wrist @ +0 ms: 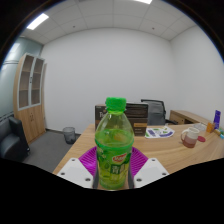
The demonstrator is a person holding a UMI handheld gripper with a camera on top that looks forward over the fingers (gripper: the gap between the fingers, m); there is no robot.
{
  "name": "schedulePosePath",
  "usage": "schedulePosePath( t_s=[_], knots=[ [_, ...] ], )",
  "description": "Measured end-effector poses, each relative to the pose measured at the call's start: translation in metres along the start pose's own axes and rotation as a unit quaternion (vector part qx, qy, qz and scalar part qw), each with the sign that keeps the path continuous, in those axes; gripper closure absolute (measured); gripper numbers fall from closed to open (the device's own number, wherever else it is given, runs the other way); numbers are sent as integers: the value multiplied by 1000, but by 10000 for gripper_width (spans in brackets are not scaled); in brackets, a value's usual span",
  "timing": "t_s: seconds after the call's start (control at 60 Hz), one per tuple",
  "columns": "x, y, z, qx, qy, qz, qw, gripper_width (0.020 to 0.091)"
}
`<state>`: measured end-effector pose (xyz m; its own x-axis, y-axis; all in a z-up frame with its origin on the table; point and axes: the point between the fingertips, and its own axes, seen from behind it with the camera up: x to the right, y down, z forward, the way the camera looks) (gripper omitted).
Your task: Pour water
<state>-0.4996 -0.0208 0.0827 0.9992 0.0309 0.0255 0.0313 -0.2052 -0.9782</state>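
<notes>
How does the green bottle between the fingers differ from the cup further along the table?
The green bottle is tall, capped and stands between the fingers, close up. The cup is shorter, clear with a reddish base, and stands far off on the table, untouched. Both are upright.

A bottle [114, 145] stands upright between the tongs [113, 176], over the desk [180, 152]. Chairs [150, 110] sit behind the desk; a cabinet [30, 95] stands left.

Glossy clear plastic bottle [114, 148] with green plastic cap, smooth pale wooden table [185, 151], wooden cabinet [31, 95]
</notes>
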Motion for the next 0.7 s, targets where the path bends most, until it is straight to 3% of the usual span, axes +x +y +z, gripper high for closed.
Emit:
schedulePosePath(
  t_s=[0.167, 0.317, 0.417, 0.517, 0.7],
  knots=[
    [1, 0, 1, -3, -8, 19, 1000, 700],
    [22, -4, 8, -38, -16, 78, 996, 700],
    [58, -16, 15, -68, -6, 104, 992, 700],
    [110, -35, 27, -74, -8, 187, 979, 702],
    [197, -54, 56, -101, -12, 415, 904, 701]
  ],
)
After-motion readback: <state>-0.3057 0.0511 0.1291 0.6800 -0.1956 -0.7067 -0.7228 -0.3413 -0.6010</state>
